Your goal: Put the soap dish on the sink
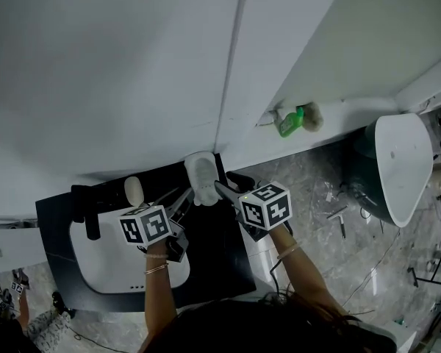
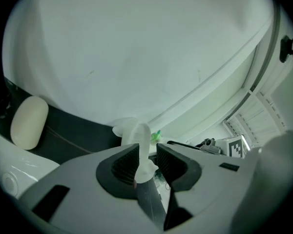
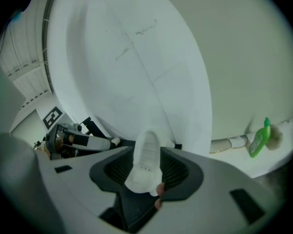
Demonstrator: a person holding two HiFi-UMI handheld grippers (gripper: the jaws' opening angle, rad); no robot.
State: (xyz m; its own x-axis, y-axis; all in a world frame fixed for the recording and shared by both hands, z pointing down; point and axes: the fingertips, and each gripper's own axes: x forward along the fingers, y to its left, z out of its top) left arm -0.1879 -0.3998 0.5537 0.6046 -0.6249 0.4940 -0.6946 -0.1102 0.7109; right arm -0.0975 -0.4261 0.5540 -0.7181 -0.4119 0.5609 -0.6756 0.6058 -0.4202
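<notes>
the left tool [image 2: 146, 152] is closed down on a thin edge of the white soap dish [image 2: 138, 136], while the right tool [image 3: 146, 162] stands spread wide with the dish's ribbed end between its pads [image 3: 118, 168], apparently not pressing. the dish is up by the wall [image 1: 132, 72], over the back of the dark worktop [image 1: 220, 256] and just right of the white sink [image 1: 103, 267]; whether it rests there is unclear. with one narrow pinch carrying it, the dish could swivel, slip out and drop, and the spread right tool could knock it on pulling away. only the head view shows dish, sink and beige soap [image 1: 134, 190] together. the right gripper view alone shows the dish's ribs and small holes.
</notes>
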